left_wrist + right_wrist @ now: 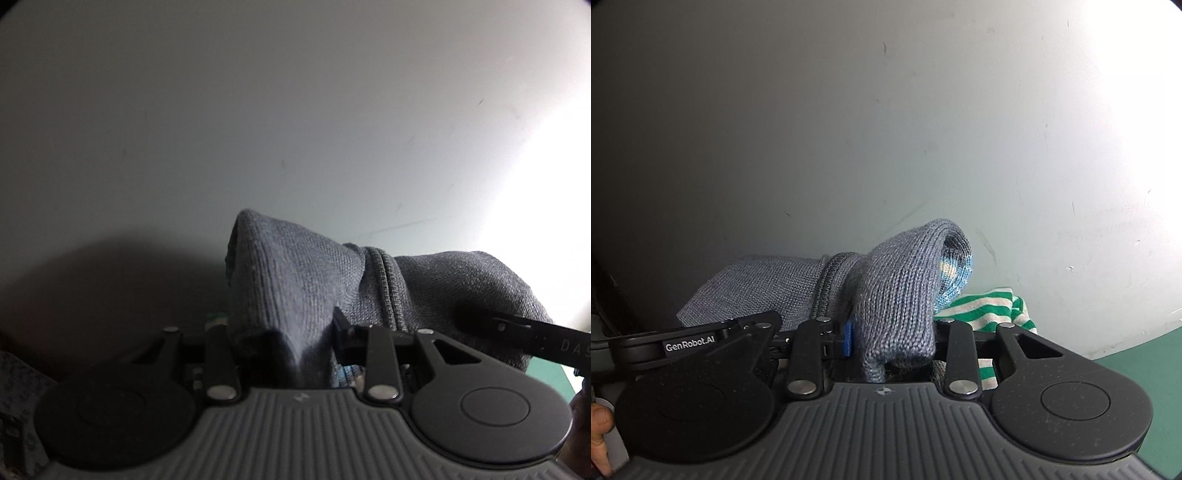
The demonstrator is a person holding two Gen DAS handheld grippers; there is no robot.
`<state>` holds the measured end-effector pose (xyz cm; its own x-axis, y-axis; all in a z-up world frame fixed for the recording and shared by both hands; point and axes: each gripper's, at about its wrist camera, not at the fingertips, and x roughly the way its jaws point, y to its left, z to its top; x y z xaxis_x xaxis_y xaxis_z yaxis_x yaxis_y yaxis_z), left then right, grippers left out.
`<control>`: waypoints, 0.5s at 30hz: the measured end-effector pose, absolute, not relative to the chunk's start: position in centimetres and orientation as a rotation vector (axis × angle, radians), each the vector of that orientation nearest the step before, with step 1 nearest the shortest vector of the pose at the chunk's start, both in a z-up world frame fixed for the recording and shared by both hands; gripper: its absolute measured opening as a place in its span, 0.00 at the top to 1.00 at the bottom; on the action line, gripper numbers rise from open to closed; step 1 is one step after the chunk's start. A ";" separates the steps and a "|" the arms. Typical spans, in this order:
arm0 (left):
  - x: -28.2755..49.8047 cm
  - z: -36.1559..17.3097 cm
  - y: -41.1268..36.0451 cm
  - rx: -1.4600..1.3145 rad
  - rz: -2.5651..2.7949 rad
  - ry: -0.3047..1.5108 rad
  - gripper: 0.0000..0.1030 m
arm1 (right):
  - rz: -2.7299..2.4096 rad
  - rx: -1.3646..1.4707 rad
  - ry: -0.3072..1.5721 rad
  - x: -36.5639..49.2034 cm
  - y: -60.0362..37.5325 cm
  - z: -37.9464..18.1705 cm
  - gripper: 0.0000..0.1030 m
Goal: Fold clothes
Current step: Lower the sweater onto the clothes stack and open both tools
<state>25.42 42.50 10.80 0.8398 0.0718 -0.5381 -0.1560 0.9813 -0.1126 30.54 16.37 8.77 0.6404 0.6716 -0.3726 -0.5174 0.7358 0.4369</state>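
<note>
A grey-blue knit garment (pixel 295 280) is bunched up and lifted in front of a pale surface. In the left wrist view it stands up out of my left gripper (pixel 291 343), which is shut on a fold of it; the fingertips are buried in the cloth. At the right edge, my right gripper (pixel 546 339) reaches into the same garment. In the right wrist view the knit garment (pixel 897 288) droops over my right gripper (pixel 894 347), which is shut on it, showing a light blue striped inner side. My left gripper (pixel 701 343) holds the cloth just to the left.
A green-and-white striped cloth (pixel 990 306) lies behind the right gripper, to the right of the knit. A green mat (pixel 1145 362) shows at the lower right. The pale scuffed surface (pixel 886 129) fills the background. A thumb (pixel 600 421) is at the left edge.
</note>
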 end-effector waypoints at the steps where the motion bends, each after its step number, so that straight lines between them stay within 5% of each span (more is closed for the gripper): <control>1: 25.6 10.3 42.8 -0.156 0.119 0.564 0.63 | 0.689 0.297 0.545 30.8 16.3 8.4 0.68; 11: 23.8 8.5 44.8 -0.174 0.084 0.530 0.48 | 0.660 0.279 0.538 31.9 17.2 5.4 0.68; 15: 22.4 8.6 45.4 -0.178 0.065 0.497 0.43 | 0.652 0.254 0.509 32.3 16.9 5.2 0.60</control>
